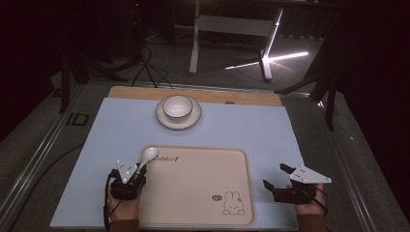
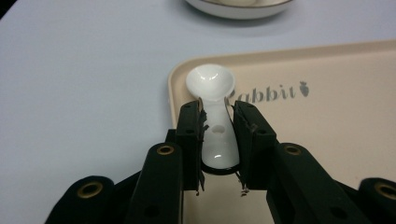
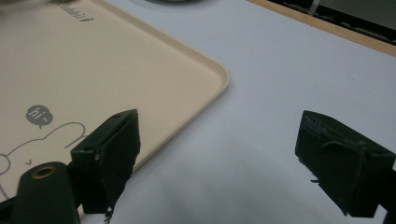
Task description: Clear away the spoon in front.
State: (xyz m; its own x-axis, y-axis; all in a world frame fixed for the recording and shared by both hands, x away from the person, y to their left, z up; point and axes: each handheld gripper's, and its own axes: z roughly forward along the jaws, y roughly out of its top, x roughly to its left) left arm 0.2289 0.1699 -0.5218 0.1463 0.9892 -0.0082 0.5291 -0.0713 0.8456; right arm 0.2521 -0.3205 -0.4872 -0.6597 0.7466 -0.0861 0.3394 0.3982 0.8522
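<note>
A: Report the left gripper status.

B: I am holding the left gripper [image 1: 137, 170] at the near-left corner of the beige tray [image 1: 193, 193]. Its jaws are clamping the handle of the white spoon [image 2: 214, 107] from both sides. The spoon bowl is pointing away from me and lying just inside the tray's rim.

A: And the right gripper?

B: I am keeping the right gripper [image 1: 275, 177] over the pale blue counter [image 1: 256, 125], just beside the tray's right edge. Its jaws are standing wide apart and gripping nothing.

A: Other items?

B: A bowl [image 1: 177, 107] is sitting on a plate [image 1: 161, 117] beyond the tray.
</note>
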